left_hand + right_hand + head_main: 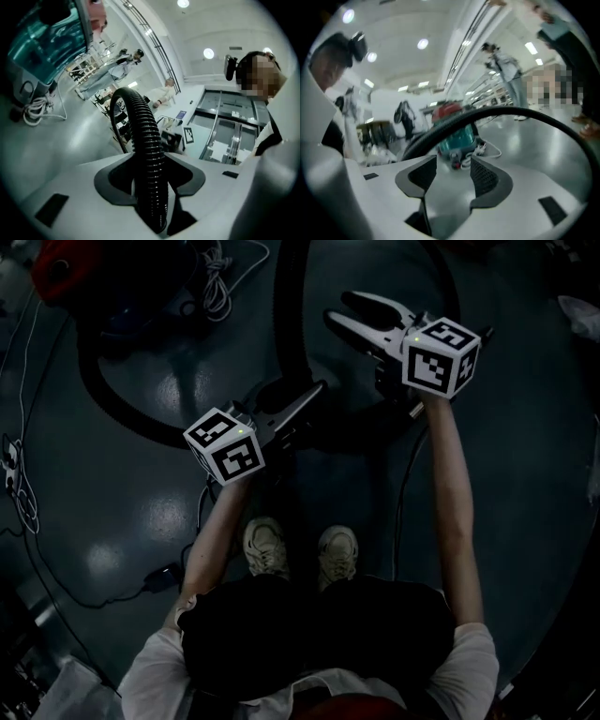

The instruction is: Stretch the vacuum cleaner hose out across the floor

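Note:
The black ribbed vacuum hose (pixel 289 306) loops over the dark floor from the red and teal vacuum cleaner (pixel 61 263) at the top left. My left gripper (pixel 314 395) is shut on the hose just ahead of my shoes. In the left gripper view the hose (pixel 140 117) runs up between both pads of the left gripper (pixel 147 154) and curves away. My right gripper (pixel 337 306) is farther forward and stands open, with nothing between its fingers. In the right gripper view the hose (pixel 511 112) arcs beyond the right gripper (pixel 452 161), with the vacuum cleaner (pixel 457 136) behind it.
A coiled white cord (pixel 216 282) lies beside the vacuum. A thin white cable (pixel 19 474) trails along the left, and a black cable with a plug (pixel 159 577) lies near my shoes (pixel 267 545). People (pixel 506 65) stand far off in the hall.

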Motion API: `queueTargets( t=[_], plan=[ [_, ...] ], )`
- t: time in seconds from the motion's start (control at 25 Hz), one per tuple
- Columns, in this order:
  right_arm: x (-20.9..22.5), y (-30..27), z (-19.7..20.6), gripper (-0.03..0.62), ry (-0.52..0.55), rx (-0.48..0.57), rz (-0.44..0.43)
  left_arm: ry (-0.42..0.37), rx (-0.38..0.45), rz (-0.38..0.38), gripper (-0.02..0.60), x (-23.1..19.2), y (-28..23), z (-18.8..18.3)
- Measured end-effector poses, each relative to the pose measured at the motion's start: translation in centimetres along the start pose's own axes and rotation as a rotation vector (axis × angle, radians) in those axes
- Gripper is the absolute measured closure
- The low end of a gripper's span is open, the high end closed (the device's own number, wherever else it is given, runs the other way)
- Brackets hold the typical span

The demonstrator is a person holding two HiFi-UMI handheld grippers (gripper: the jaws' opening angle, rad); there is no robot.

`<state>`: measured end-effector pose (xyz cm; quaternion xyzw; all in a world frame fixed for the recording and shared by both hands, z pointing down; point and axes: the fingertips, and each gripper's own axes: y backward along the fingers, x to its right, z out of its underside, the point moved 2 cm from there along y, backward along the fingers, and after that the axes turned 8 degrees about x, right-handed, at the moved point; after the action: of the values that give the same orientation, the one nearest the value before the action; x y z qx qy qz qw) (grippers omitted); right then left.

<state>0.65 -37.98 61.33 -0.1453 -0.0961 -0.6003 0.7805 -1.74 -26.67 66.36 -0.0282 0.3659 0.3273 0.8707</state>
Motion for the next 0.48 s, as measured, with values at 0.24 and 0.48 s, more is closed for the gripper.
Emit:
queueTargets(
  t=[0.24, 0.48],
  plan=[
    [-6.1, 3.1, 9.1, 0.382, -0.072, -0.297, -0.338, -0.072, 0.008, -0.008, 0.394, -0.4, -0.5, -2.8],
    [-8.5, 6.0, 13.9, 0.381, 0.054, -0.507, -0.55, -0.051, 0.014, -0.037, 0.395, -1.2, -0.1, -2.7]
  ],
)
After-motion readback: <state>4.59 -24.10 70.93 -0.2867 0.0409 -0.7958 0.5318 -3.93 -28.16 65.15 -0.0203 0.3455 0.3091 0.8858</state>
